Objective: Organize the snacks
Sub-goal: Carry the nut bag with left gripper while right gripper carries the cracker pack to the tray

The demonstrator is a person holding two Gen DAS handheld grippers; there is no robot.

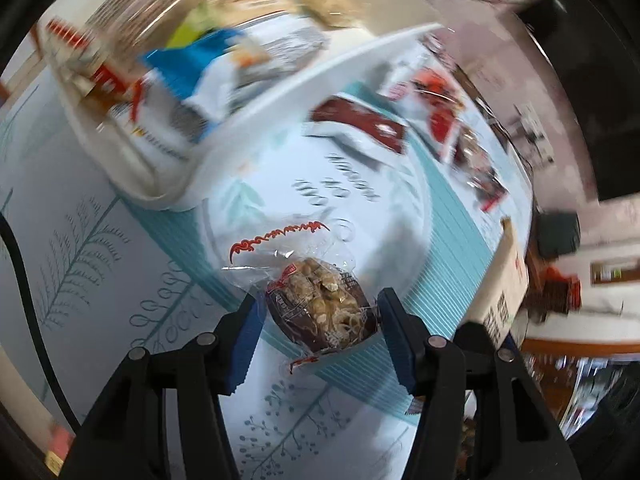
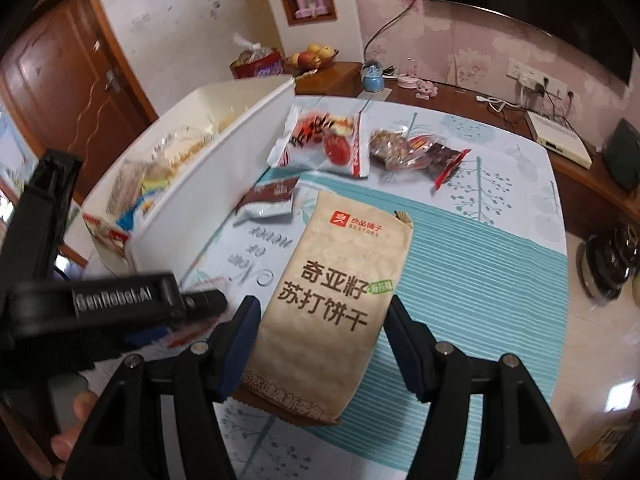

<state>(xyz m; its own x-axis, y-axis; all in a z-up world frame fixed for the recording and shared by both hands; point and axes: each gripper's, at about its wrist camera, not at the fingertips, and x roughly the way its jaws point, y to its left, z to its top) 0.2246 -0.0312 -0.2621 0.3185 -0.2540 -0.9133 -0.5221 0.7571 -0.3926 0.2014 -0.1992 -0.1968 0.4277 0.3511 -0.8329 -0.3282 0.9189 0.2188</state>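
Patterned blue-and-white tablecloth (image 2: pixel 500 264) covers the table. Left gripper (image 1: pixel 318 312), tilted steeply down, clamps a clear-wrapped nut snack (image 1: pixel 320 308) between its blue pads, apparently lifted off the cloth. Right gripper (image 2: pixel 322 344), also angled down, grips a tan soda-cracker packet (image 2: pixel 340 292) by its sides. White bin (image 2: pixel 224 168), holding snacks, stands left; three loose packets (image 2: pixel 320 140) lie beyond, near its wall.

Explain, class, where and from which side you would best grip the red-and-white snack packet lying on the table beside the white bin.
Grip the red-and-white packet across its short width near the middle, coming from above. It lies flat on the tablecloth, so only a top-down pinch seems workable; its crimped white ends look too thin. The white bin blocks one side.
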